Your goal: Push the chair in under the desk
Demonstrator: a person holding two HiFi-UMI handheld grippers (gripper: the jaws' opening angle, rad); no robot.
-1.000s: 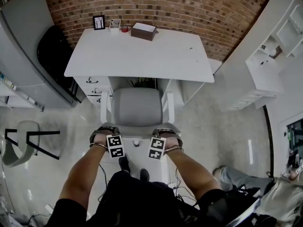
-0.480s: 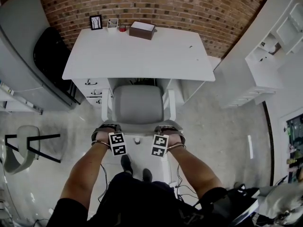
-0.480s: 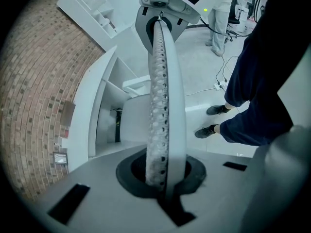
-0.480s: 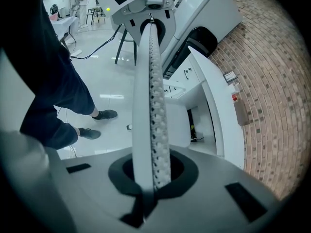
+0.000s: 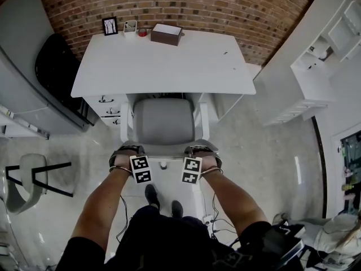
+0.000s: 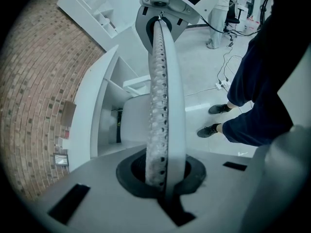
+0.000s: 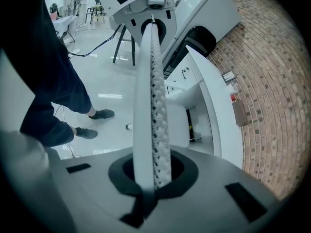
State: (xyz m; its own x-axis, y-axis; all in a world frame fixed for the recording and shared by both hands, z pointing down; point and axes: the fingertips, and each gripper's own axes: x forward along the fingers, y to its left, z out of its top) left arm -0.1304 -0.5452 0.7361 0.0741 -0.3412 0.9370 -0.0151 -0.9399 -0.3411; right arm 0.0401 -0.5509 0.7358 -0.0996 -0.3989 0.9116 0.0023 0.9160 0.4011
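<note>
Head view: the chair (image 5: 163, 122) stands in the opening at the front edge of the desk (image 5: 163, 61). Over the last second its seat front has closed up to that edge, but most of the seat is still outside. Your left gripper (image 5: 127, 153) and right gripper (image 5: 204, 152) sit at the chair's rear edge, one near each corner. Left gripper view: jaws fully together, nothing between them. Right gripper view: same condition. Treat the push as under way, not complete. Advance both grippers evenly so the chair runs straight.
</note>
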